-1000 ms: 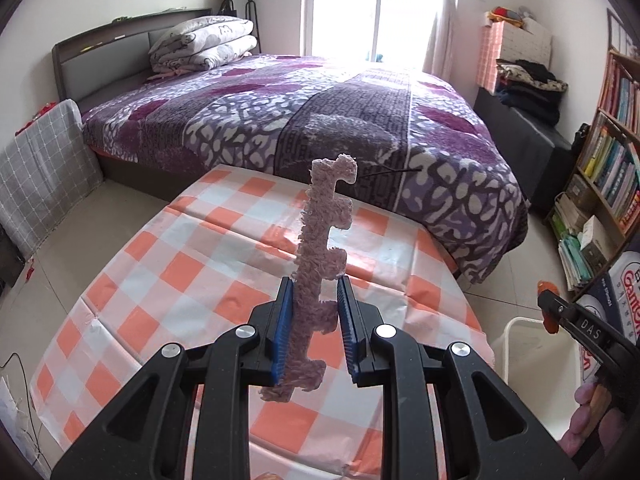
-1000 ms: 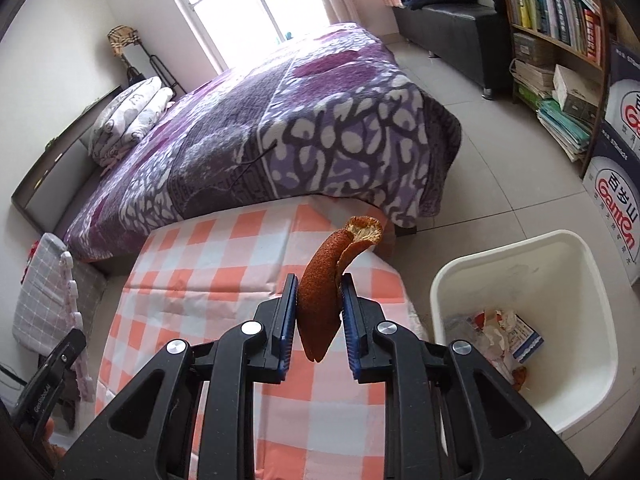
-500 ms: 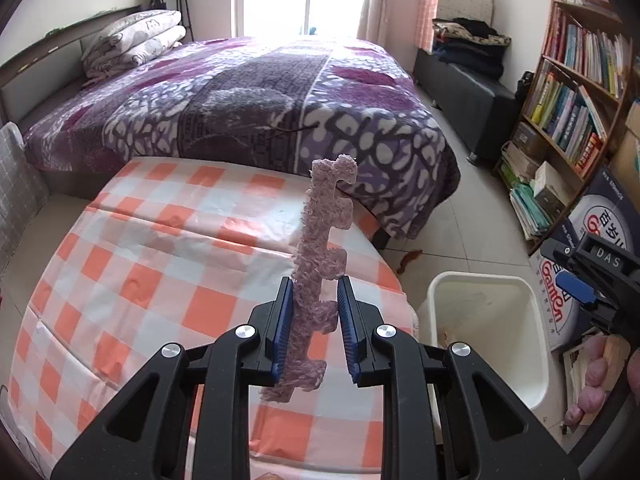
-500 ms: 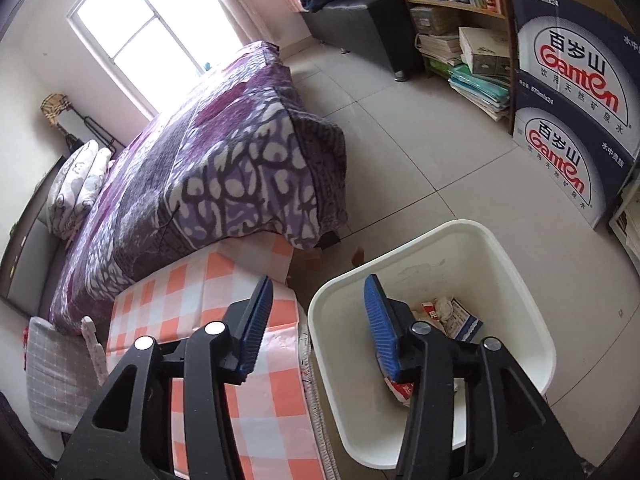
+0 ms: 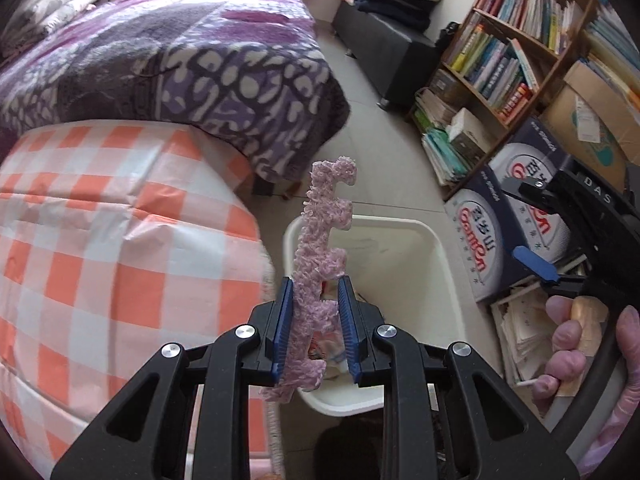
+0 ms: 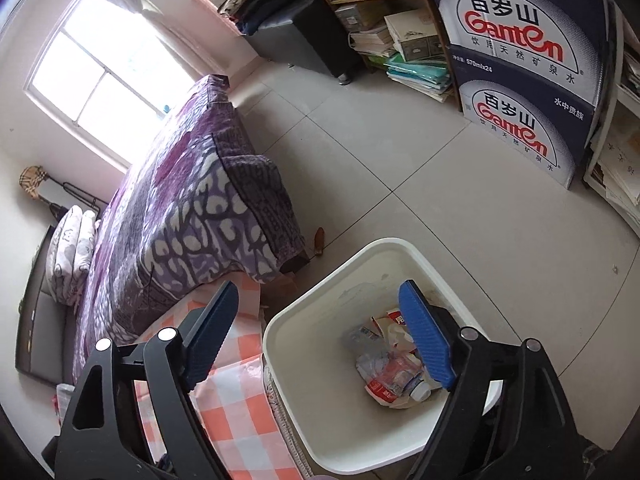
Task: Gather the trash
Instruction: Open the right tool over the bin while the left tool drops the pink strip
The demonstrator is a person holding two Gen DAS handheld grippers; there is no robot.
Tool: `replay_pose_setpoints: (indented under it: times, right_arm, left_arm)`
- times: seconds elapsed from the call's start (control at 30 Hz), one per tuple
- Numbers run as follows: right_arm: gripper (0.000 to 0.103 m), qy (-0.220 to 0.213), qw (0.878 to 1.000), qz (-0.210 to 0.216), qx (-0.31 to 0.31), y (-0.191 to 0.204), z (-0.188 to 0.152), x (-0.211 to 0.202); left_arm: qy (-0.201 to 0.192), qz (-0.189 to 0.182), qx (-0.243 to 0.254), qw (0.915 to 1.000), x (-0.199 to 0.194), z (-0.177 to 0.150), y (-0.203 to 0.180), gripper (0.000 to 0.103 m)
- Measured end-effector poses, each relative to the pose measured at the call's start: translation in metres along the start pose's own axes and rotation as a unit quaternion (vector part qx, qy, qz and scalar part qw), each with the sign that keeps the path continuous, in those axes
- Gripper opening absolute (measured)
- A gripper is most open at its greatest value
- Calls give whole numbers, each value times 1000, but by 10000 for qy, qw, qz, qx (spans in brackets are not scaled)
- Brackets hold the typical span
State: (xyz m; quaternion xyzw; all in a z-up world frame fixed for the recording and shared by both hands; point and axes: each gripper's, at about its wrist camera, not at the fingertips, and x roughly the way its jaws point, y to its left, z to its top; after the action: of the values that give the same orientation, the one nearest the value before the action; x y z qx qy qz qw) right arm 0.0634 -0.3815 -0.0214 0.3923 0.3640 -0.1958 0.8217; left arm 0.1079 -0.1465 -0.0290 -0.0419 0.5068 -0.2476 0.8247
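Left gripper (image 5: 314, 330) clamped on pink foam strip (image 5: 320, 264), lower centre, above white bin (image 5: 436, 252). Right gripper (image 6: 320, 340) just opened, fingers empty (over bin). Advised: centre over bin mouth before releasing.

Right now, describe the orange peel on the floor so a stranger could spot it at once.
Start at the bed with the purple patterned cover and follow it to its foot corner nearest the white bin. On the pale floor tiles just beyond that corner lies the orange peel. It is the only small brown-orange scrap on the bare floor; the other trash sits inside the bin.
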Motion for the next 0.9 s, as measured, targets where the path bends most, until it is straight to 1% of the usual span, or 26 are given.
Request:
replay_pose_setpoints:
  times: [0.03, 0.07, 0.1, 0.13, 0.2, 0.27, 0.33, 0.4, 0.43, 0.5, 0.57, 0.6, 0.7, 0.73, 0.8, 0.9]
  right_arm:
    - [80, 1, 10000, -3, 35, -2, 1, -1]
    - [80, 4, 10000, 0, 81, -5, 3, -1]
    - [82, -1, 9999, 1, 114, -8, 4, -2]
    - [82, -13, 9999, 0, 132, -10, 6, -3]
    - [83, -34, 9999, -14, 133, -13, 7, -4]
    - [85, -56, 9999, -11, 112, -13, 7, -5]
    - [85, -131, 9999, -39, 22, -10, 6, -8]
    - [87, -245, 9994, -96, -229, 1, 2, -10]
    - [88, -313, 9985, -141, -420, 8, -2, -12]
    - [91, -458, 9959, -231, -740, 21, -9, -15]
    - [93, -645, 9915, -339, -1075, 33, -19, -19]
    - [95, -766, 9879, -410, -1282, 41, -26, -23]
    - [96, -994, 9788, -516, -1717, 58, -47, -29]
    - [96, -1051, 9755, -540, -1858, 63, -55, -31]
    - [96, -1119, 9692, -614, -2104, 71, -70, -35]
    - [96, -1191, 9577, -744, -2512, 82, -95, -37]
  left_arm:
    - [124, -251, -7, 9996, 6, -1, -5, 34]
    - [207, -399, -38, 9990, 11, -2, -8, 43]
    - [248, -525, -98, 9983, 14, -3, -9, 59]
    - [247, -613, -145, 9977, 16, -4, -9, 63]
    - [312, -669, -192, 9971, 19, -4, -6, 64]
    - [317, -604, -236, 9974, 18, -3, -1, 64]
    - [182, -345, -212, 9990, 11, -3, 4, 64]
    - [-21, 33, -110, 9999, -1, -4, 10, 65]
    - [-160, 298, -46, 9994, -8, -5, 13, 68]
    - [-367, 629, -19, 9973, -20, -7, 21, 72]
    - [-529, 884, -50, 9947, -30, -10, 30, 73]
    - [-628, 1056, -84, 9924, -37, -13, 36, 75]
    - [-898, 1562, -79, 9836, -53, -18, 48, 78]
    - [-990, 1714, -62, 9802, -58, -20, 51, 81]
    - [-1209, 2029, -61, 9717, -69, -28, 58, 87]
    - [-1437, 2451, -88, 9587, -82, -42, 69, 89]
